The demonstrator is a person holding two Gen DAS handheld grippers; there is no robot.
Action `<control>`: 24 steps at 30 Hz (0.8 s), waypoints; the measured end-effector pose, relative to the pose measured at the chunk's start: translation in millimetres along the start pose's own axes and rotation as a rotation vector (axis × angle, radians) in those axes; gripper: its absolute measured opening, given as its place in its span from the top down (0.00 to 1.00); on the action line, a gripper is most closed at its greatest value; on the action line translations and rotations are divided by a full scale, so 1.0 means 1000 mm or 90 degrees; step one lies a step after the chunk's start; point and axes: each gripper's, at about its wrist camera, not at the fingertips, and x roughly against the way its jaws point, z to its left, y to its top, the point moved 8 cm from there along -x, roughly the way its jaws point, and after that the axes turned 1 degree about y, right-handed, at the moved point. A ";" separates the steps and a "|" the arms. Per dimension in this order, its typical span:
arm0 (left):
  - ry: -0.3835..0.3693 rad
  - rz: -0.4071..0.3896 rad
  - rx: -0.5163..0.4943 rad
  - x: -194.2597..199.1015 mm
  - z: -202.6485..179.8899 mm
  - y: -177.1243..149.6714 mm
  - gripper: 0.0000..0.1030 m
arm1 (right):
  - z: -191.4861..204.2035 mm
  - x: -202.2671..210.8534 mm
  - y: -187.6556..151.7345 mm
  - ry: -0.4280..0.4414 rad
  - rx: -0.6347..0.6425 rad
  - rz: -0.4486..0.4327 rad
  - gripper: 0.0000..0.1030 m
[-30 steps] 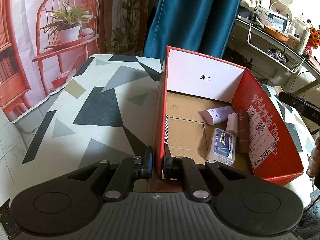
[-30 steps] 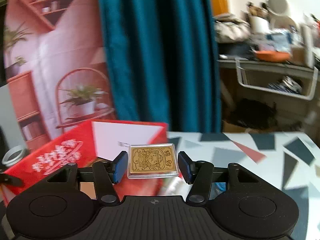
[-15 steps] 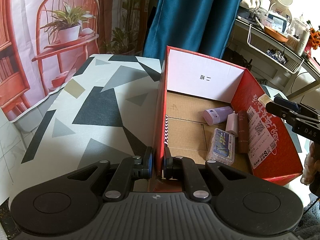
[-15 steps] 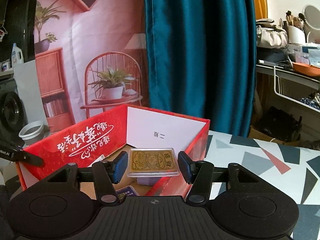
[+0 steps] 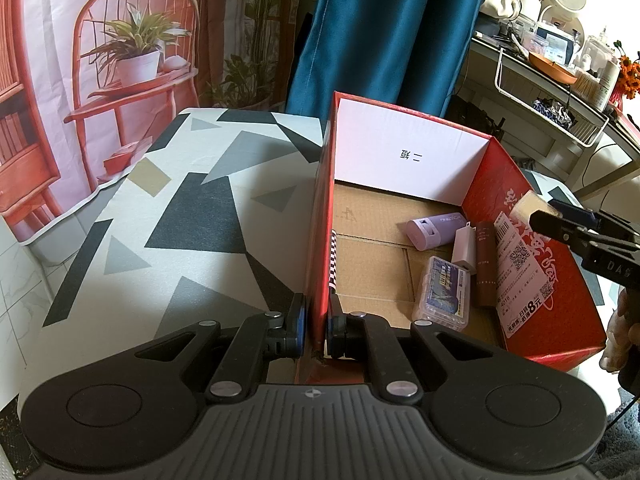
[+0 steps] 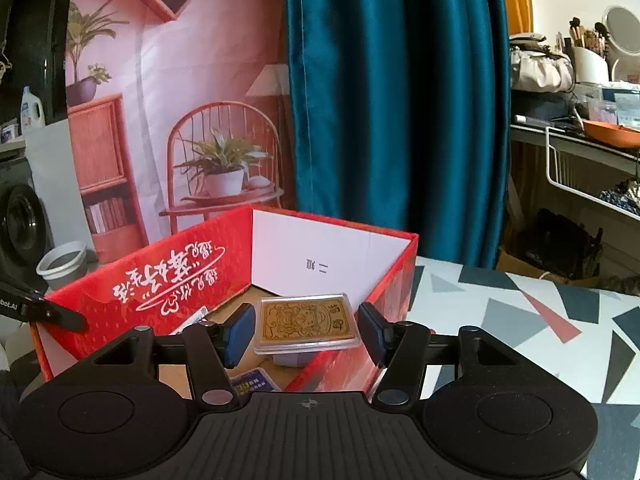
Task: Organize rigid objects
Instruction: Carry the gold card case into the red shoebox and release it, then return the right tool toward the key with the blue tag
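Card case [image 6: 306, 326] is the piece on the move. Seen from the left wrist, the left gripper [image 5: 316, 326] is clamped on the red box's [image 5: 320, 216] near wall, steadying it, while the right gripper [image 5: 560, 222] has come in over the far wall. From the right wrist, the right gripper [image 6: 306, 330] has carried the case over the box; its jaws have just eased apart, gaps showing either side. I'd say the drop is under way.

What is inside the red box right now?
On the red box's cardboard floor lie a lilac tube, a white adapter, a brown tube and a clear blue-labelled case. The near corner is covered by the left gripper.
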 end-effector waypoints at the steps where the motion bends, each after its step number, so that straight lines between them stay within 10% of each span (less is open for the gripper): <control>1: 0.000 0.000 0.000 0.000 0.000 0.000 0.89 | -0.001 0.000 -0.001 0.000 -0.001 0.001 0.48; 24: 0.000 0.000 0.001 -0.001 0.001 -0.001 0.89 | -0.055 0.015 -0.007 -0.080 -0.094 -0.035 0.44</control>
